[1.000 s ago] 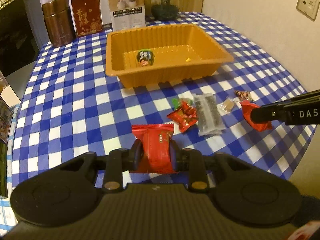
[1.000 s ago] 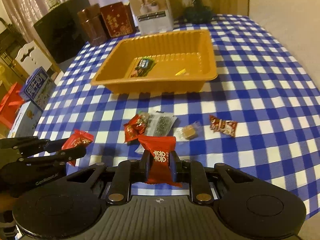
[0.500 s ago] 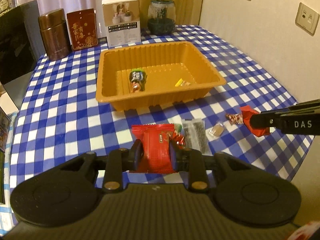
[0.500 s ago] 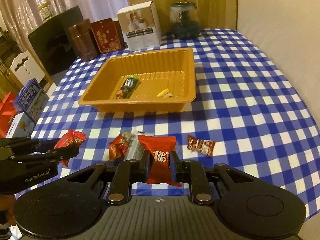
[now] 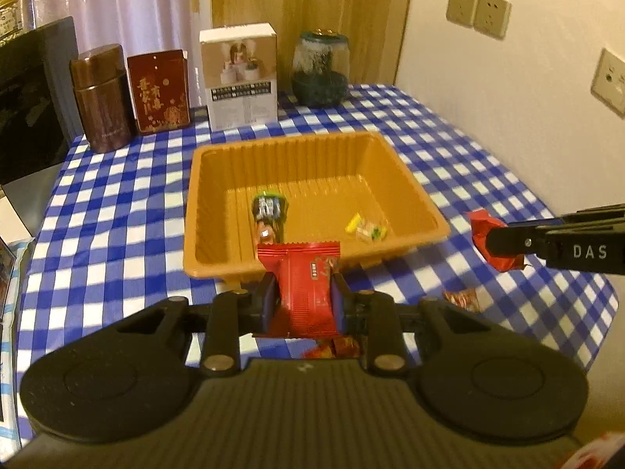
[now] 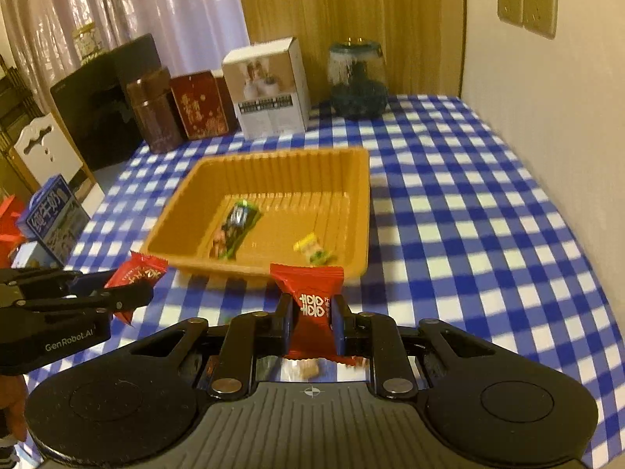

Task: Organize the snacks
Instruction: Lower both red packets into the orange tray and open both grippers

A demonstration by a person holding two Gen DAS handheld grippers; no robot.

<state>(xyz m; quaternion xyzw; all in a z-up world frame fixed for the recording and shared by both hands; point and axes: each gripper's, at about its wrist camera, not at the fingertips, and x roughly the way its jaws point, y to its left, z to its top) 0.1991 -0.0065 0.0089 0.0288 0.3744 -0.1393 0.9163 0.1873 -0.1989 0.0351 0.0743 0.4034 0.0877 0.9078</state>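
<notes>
An orange plastic tray (image 5: 242, 262) (image 6: 363, 203) sits mid-table on the blue checked cloth. Inside it lie a dark green wrapped snack (image 5: 268, 211) (image 6: 236, 226) and a small yellow candy (image 5: 365, 228) (image 6: 312, 248). My left gripper (image 5: 302, 293) is shut on a red snack packet (image 5: 306, 285), held in front of the tray's near wall. My right gripper (image 6: 312, 312) is shut on another red packet (image 6: 312, 305), also just short of the tray. In the left wrist view the right gripper's packet (image 5: 490, 246) shows at the right; in the right wrist view the left one's packet (image 6: 136, 277) shows at the left.
At the table's far edge stand a brown canister (image 5: 102, 97), a red tin (image 5: 159, 90), a white box (image 5: 239, 78) and a glass jar (image 5: 320, 68). A small red candy (image 5: 461, 299) lies on the cloth. A wall with sockets runs along the right. Boxes (image 6: 54, 219) stand left.
Both grippers rose and moved toward the tray, each keeping its red packet. The loose snacks on the cloth slid down out of view beneath the grippers.
</notes>
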